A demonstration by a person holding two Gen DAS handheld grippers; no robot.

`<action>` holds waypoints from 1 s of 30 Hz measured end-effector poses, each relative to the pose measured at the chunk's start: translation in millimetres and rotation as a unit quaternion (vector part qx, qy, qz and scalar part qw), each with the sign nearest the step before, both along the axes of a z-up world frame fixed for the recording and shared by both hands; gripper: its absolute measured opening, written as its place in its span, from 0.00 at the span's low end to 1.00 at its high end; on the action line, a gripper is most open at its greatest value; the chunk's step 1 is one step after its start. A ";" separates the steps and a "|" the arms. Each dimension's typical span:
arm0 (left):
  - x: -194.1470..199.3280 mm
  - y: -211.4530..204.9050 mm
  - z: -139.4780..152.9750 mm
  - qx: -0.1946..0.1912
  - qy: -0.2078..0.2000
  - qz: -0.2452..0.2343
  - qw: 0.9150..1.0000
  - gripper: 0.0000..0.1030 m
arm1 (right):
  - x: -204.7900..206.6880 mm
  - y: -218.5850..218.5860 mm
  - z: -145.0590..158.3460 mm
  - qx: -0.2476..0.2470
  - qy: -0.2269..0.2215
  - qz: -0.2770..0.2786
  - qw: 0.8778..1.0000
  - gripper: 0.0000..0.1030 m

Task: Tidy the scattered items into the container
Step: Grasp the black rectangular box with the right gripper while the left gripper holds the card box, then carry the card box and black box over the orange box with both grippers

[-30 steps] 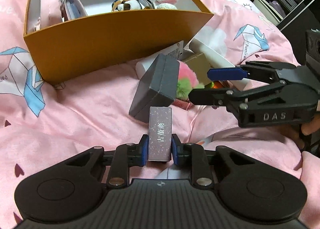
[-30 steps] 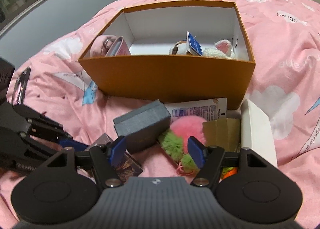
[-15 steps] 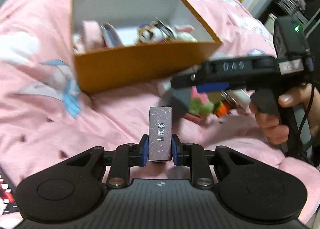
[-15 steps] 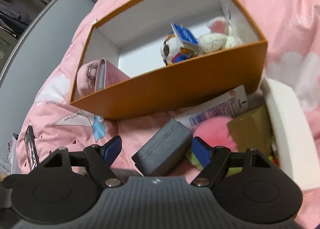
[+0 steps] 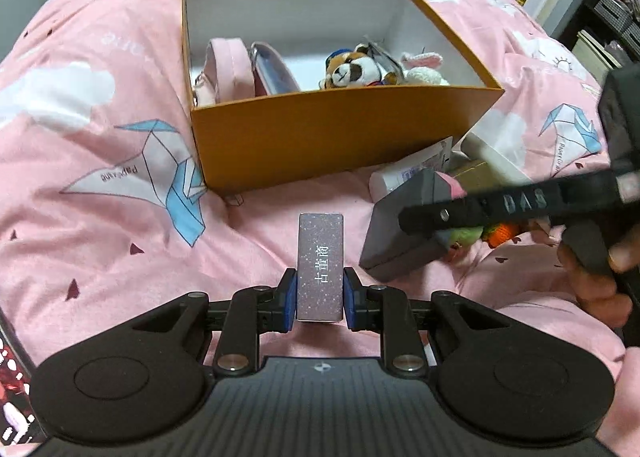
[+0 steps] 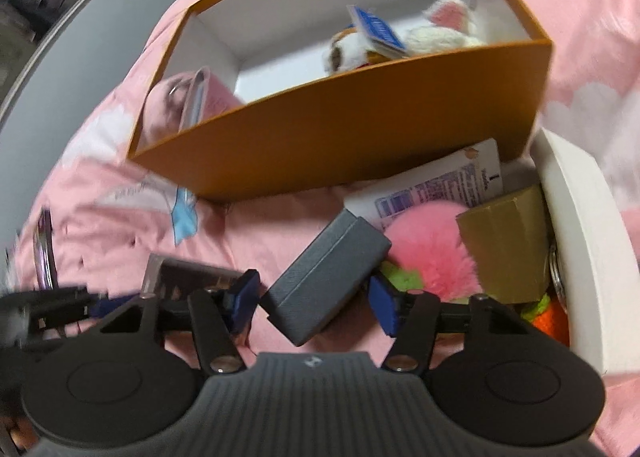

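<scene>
My left gripper (image 5: pixel 320 299) is shut on a small glittery mauve box (image 5: pixel 321 253) with white characters, held up above the pink bedspread in front of the orange container (image 5: pixel 332 137). In the right wrist view my right gripper (image 6: pixel 314 297) straddles a dark grey box (image 6: pixel 328 269) lying askew on the bedspread. Its jaws are closing with the grey box between them, and a narrow gap still shows at the left pad. The same grey box (image 5: pixel 404 233) shows in the left wrist view, partly under the right gripper's black finger. The orange container (image 6: pixel 340 137) stands open-topped just behind.
Right of the grey box lie a pink pompom (image 6: pixel 428 253), a gold box (image 6: pixel 504 241), a white box (image 6: pixel 584 225) and a white tube (image 6: pixel 440 189). Inside the container are a panda plush (image 5: pixel 352 71), a pink pouch (image 5: pixel 224 69) and a white bunny plush (image 6: pixel 444 29).
My left gripper rose and tilted, so the container now shows more from above. My right gripper rolled, moved down around the grey box, and its jaws narrowed.
</scene>
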State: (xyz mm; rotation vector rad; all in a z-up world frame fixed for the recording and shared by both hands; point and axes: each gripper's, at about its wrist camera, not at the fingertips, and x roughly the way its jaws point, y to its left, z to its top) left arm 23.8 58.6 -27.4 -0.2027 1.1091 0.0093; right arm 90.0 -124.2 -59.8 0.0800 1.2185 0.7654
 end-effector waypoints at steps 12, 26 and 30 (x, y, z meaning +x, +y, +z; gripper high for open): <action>0.4 5.7 -12.5 -0.018 0.017 0.013 1.000 0.25 | -25.3 13.8 14.6 -0.028 -0.085 0.115 0.989 0.43; -3.9 4.9 24.3 -0.061 -0.035 0.021 0.997 0.25 | -17.2 -20.6 56.1 0.052 -0.094 0.063 0.992 0.38; 0.9 1.6 35.1 -0.070 -0.045 0.014 0.996 0.25 | -14.7 -27.9 76.4 0.065 -0.120 0.057 0.989 0.38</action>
